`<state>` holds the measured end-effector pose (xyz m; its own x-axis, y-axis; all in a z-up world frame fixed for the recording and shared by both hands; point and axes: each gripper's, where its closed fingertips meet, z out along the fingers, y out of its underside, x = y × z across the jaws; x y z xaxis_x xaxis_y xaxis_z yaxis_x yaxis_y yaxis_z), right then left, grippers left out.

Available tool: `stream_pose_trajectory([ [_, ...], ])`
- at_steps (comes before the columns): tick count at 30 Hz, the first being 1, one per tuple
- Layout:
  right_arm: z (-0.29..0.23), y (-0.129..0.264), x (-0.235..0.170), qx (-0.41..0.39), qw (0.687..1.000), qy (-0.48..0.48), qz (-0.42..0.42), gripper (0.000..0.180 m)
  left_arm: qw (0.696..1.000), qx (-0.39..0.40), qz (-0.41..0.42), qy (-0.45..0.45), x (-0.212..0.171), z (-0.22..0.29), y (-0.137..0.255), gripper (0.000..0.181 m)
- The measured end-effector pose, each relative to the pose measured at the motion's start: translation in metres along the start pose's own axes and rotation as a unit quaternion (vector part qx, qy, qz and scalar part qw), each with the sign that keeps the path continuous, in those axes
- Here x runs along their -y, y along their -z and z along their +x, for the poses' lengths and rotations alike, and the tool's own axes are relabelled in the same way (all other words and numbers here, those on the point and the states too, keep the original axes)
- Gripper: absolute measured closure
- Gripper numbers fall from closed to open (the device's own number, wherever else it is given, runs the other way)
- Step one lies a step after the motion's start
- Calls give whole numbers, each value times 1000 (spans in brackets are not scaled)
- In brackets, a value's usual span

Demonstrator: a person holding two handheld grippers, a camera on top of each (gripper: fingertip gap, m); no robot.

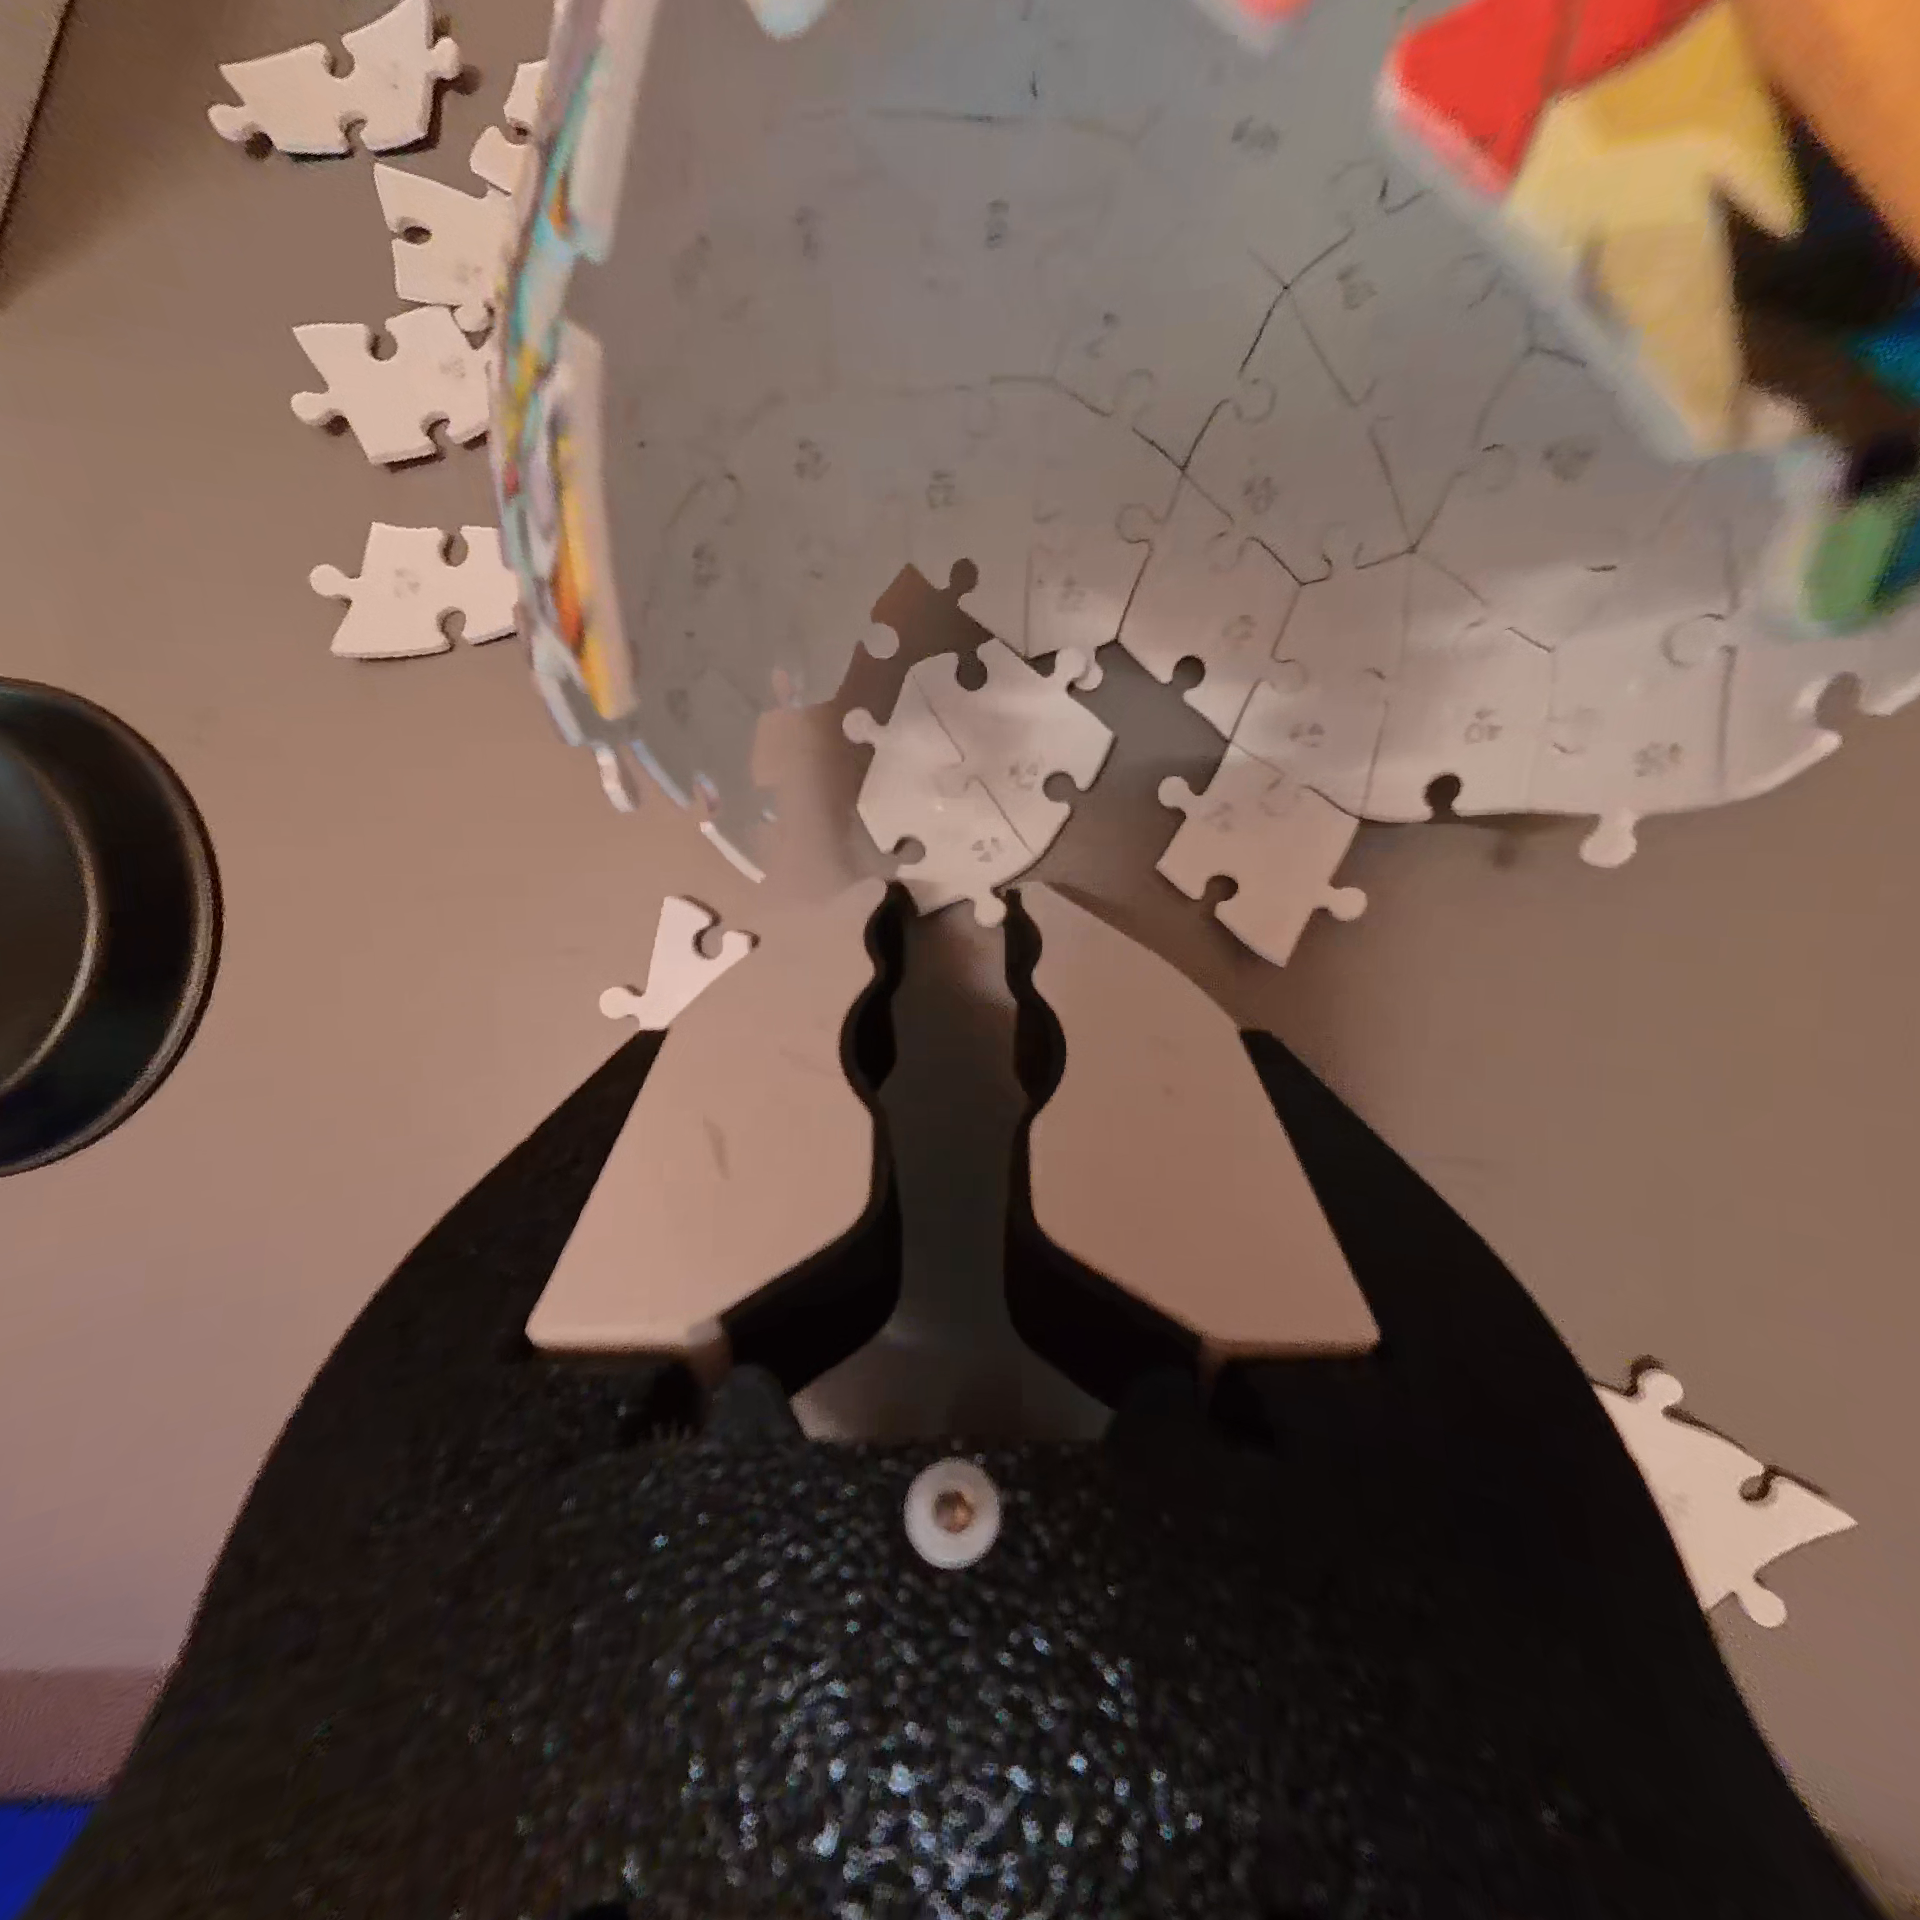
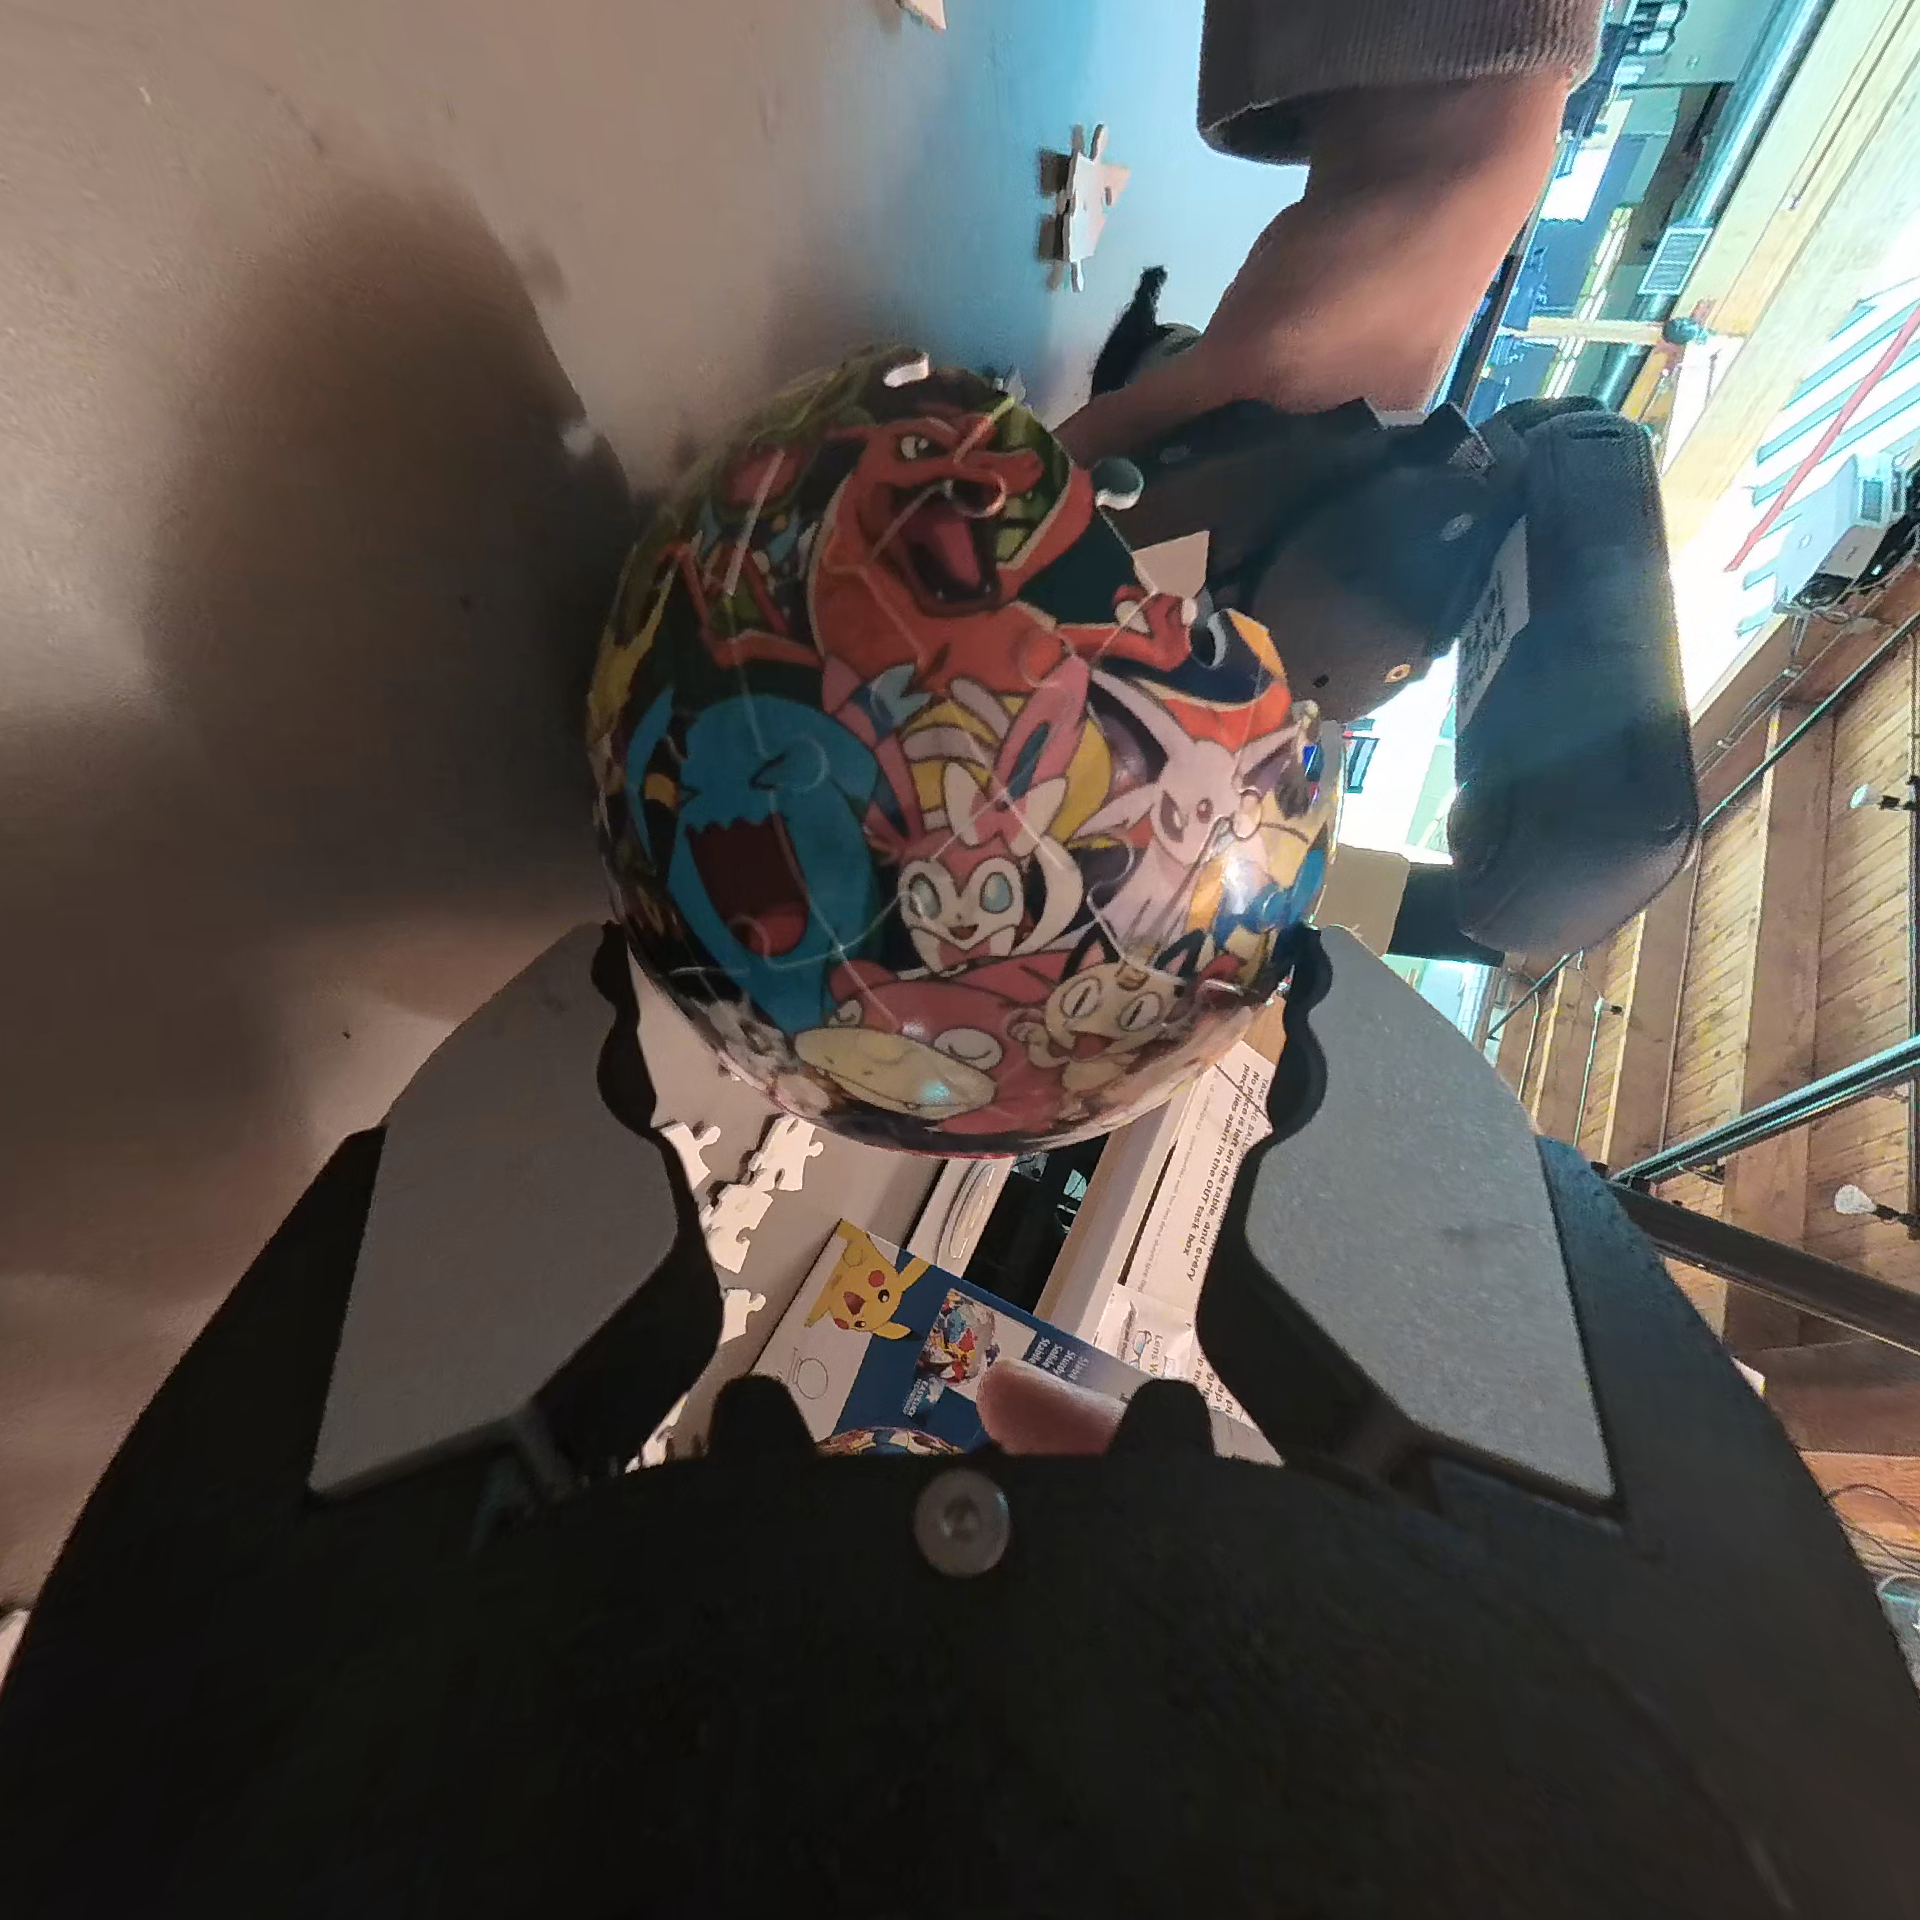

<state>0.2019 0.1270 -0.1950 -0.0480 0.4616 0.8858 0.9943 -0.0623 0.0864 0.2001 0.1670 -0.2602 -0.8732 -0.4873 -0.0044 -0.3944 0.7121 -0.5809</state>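
Left wrist view: left gripper [image 1: 954,906] jaws nearly closed, seemingly pinching a small cluster of white pieces [image 1: 982,774] at the ball's open edge.
Right wrist view: right gripper [image 2: 961,966] jaws wide, clasping the puzzle ball [image 2: 956,748] above the surface [image 2: 260,312].
Loose pieces [image 1: 400,358]: scattered on surface.

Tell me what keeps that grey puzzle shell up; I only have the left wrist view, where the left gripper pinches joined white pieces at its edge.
Observer: The right gripper clamps it, one finger on each side of the puzzle ball.
Operator: Is the outside grey too?
Observer: No, its outer face is covered in bright cartoon characters.
Operator: Anything else nearby?
Observer: A printed box lies beyond the ball, with loose white pieces beside it.
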Motion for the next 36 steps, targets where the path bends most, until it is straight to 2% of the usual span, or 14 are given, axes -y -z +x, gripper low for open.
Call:
stream_pose_trajectory([
  [7,-1,2,-2,2,1000,1,-3,62,1000,-18,-7,-15,-3,9,6,165],
  [14,-1,3,-1,2,1000,3,-2,62,1000,6,9,-22,2,10,9,164],
  [26,-1,2,-2,3,1000,3,-5,61,993,-14,107,40,21,18,23,166],
  [27,-1,2,-2,3,1000,3,-5,61,994,-6,106,38,21,16,22,166],
  [28,-1,2,-1,3,1000,2,-4,61,994,-3,105,36,20,15,20,177],
  [30,-1,1,0,3,1000,2,-3,61,993,-2,107,39,20,15,17,179],
  [36,-1,2,-1,4,1000,4,-3,61,997,-16,73,22,9,23,10,169],
])
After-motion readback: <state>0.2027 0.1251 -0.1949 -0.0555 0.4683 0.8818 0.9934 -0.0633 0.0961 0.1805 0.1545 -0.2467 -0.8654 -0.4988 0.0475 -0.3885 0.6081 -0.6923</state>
